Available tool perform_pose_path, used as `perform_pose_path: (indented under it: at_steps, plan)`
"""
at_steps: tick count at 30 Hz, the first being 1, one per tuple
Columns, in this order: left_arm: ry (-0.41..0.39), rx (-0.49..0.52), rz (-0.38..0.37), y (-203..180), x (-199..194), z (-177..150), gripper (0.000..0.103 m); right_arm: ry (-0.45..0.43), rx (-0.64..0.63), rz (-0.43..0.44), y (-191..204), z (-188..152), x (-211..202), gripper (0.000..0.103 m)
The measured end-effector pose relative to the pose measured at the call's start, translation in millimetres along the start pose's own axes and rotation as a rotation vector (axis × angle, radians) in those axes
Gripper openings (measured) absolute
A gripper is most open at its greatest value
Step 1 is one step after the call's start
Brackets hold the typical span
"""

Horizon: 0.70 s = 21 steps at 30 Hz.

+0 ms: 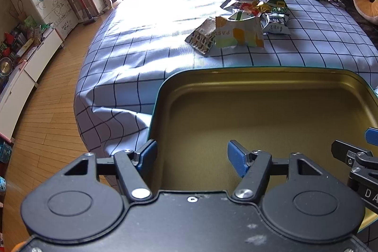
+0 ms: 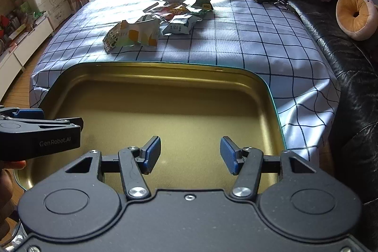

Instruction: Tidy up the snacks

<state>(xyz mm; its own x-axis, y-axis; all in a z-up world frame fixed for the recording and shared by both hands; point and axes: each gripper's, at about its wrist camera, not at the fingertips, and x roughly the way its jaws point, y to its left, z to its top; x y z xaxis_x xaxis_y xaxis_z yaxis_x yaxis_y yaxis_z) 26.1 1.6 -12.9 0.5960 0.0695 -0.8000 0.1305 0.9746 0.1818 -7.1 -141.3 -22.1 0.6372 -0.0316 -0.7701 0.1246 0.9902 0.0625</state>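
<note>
Left-wrist view: the left claw (image 1: 192,157) stood with its blue pads apart and nothing between them, poised over the near left part of a gold-lined tin tray (image 1: 259,119). The tray lay at the near edge of the bench (image 1: 146,56), which was covered by a white cloth with a dark grid. Beyond the tray's far rim, well apart from the claw, lay the heap of snack packets (image 1: 245,15); nearest to the tray was a white and orange packet (image 1: 238,34), touching a smaller patterned packet (image 1: 200,37) on its left. At the right edge of this view a part of the right claw (image 1: 354,150) showed over the tray.

Right-wrist view: the left claw (image 2: 47,119) entered from the left edge. The right claw (image 2: 190,155) was likewise spread, empty, above the tray's (image 2: 165,110) bare floor. The packets (image 2: 165,15) lay past the far rim, left of centre. A black sofa (image 2: 342,58) flanked the bench (image 2: 248,34) on the right.
</note>
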Motion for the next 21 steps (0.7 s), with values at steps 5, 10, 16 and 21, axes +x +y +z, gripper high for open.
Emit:
perform_pose_path:
  at_steps: [5, 10, 16, 21]
  plan:
    - [-0.041, 0.02, -0.011, 2.0, -3.4, 12.4, 0.069, -0.041, -0.035, -0.031, -3.2, 11.3, 0.8, 0.06]
    - [-0.098, 0.044, 0.007, 3.3, -4.6, 29.6, 0.069, -0.092, -0.049, -0.061, -7.9, 30.2, 2.1, 0.057]
    - [-0.157, 0.056, 0.017, 7.0, -2.8, 49.7, 0.069, -0.098, -0.035, -0.066, -16.5, 53.0, 11.8, 0.057]
    - [-0.172, 0.048, 0.029, 10.5, 6.9, 66.2, 0.069, -0.093, -0.047, -0.053, -16.7, 64.4, 21.1, 0.057]
